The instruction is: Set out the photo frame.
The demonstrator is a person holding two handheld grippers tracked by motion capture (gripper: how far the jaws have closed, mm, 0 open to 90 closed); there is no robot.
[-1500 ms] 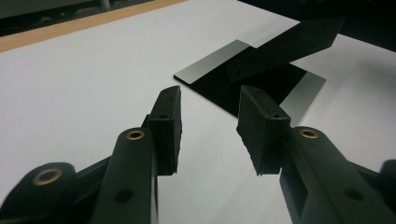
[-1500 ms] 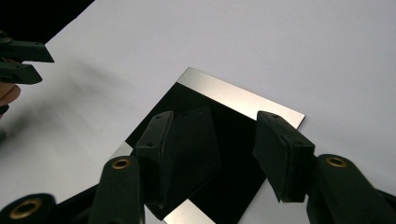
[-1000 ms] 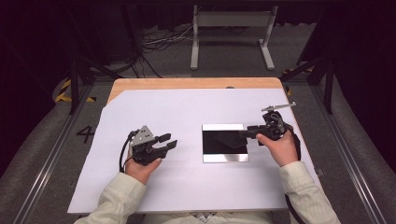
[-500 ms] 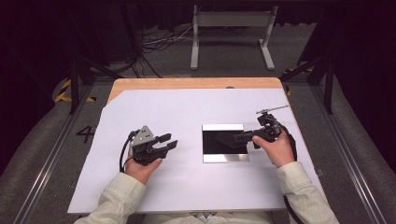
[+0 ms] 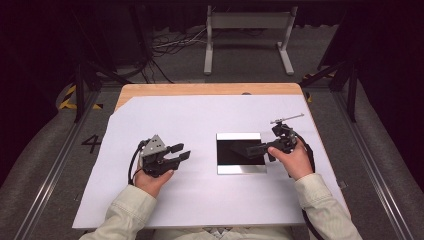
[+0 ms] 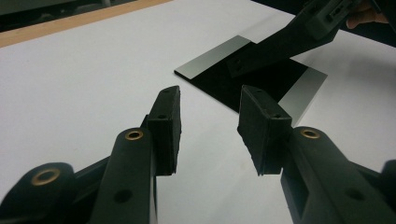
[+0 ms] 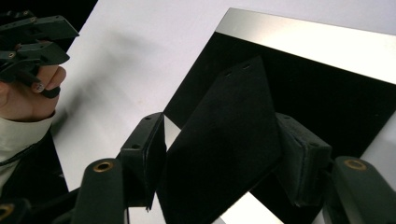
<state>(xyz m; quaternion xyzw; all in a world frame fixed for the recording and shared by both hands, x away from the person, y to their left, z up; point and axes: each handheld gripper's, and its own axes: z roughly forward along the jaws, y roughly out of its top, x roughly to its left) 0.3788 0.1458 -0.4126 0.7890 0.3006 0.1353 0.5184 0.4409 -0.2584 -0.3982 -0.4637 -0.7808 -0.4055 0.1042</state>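
Note:
A shiny mirror-like plate [image 5: 240, 136] [image 6: 212, 57] [image 7: 303, 37] lies flat on the white sheet at mid-table. My right gripper [image 5: 254, 149] [image 7: 219, 122] reaches over it from the right and tilts down. A flat black piece [image 5: 239, 148] [image 6: 275, 44] [image 7: 224, 140] with two small holes near its tip sits between the jaws, its far end down on the plate. The jaws have just been opening, and the piece is still held up between them. My left gripper [image 5: 183, 151] [image 6: 210, 93] rests left of the plate, open, with nothing between its jaws.
A large white sheet [image 5: 200, 117] covers most of the wooden table [image 5: 200, 89]. Dark floor, cables and a metal stand [image 5: 247, 22] lie beyond the far edge. A rail [image 5: 45, 185] runs along each side of the table.
My right gripper has moved left from the plate's right edge and tipped down, so the black piece now reaches over the plate. The left hand has stayed put.

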